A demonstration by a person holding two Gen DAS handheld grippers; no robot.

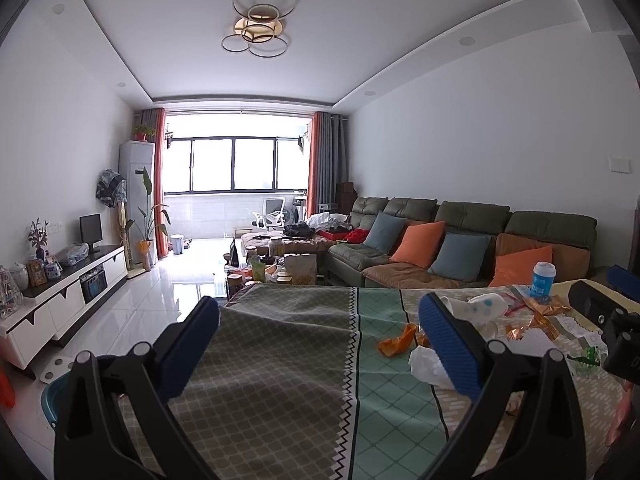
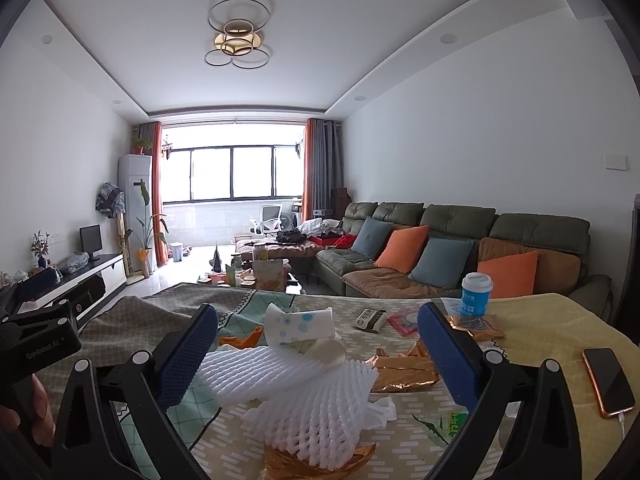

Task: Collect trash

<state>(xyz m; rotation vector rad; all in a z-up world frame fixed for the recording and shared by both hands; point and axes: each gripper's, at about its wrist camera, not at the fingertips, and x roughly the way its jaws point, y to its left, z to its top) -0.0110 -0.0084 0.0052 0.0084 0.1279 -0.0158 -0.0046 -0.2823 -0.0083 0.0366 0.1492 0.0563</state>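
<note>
White walls, glossy tiled floor, green sofa, bright window, ring ceiling lamp

Foam netting on the table (phone right), cup behind, sofa beyond.

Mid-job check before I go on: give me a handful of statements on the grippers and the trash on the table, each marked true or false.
1. The right gripper is open, white foam fruit netting lying between its fingers. True.
2. The left gripper is shut on an orange wrapper. False: it is open and empty; the crumpled orange wrapper lies on the patterned tablecloth.
3. The blue-labelled white-lidded cup stands upright. True.
4. The black phone has no cable. False: a white cable is plugged in.
</note>
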